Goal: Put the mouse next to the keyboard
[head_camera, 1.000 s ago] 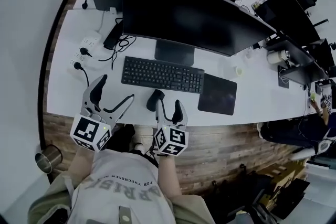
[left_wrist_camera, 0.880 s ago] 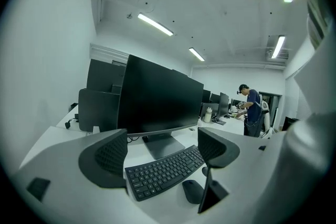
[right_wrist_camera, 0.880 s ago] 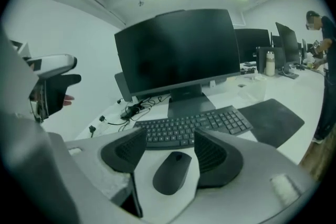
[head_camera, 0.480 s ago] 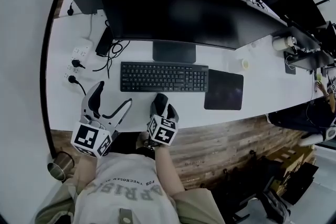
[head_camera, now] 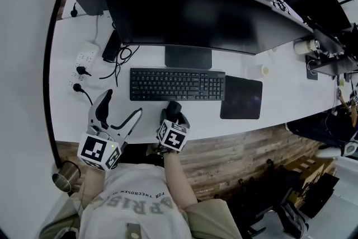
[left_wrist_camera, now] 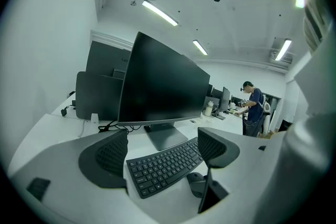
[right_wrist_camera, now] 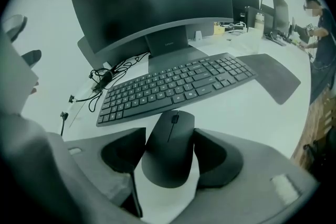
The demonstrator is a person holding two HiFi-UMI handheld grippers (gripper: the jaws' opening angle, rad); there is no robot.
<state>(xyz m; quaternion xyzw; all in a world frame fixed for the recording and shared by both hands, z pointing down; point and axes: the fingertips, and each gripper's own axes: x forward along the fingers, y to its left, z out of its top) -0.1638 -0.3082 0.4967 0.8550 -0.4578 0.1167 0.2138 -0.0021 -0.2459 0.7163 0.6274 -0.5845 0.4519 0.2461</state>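
A black mouse (head_camera: 174, 107) lies on the white desk (head_camera: 67, 103), just in front of the black keyboard (head_camera: 177, 84). My right gripper (head_camera: 175, 115) is shut on the mouse. In the right gripper view both pads press the sides of the mouse (right_wrist_camera: 168, 147), with the keyboard (right_wrist_camera: 176, 86) close beyond it. My left gripper (head_camera: 122, 104) hangs open and empty over the desk's front left. Its own view shows the keyboard (left_wrist_camera: 165, 165) between the jaws and the mouse (left_wrist_camera: 197, 183) low at the right.
A big dark monitor (head_camera: 190, 14) stands behind the keyboard. A dark mouse pad (head_camera: 241, 98) lies to the keyboard's right. A power strip with cables (head_camera: 84, 61) sits at the left. A metal cup (head_camera: 66, 181) stands on the floor below the desk edge.
My right gripper has moved forward over the mouse and its jaws have closed in on the mouse's sides. The left gripper has stayed open in about the same place.
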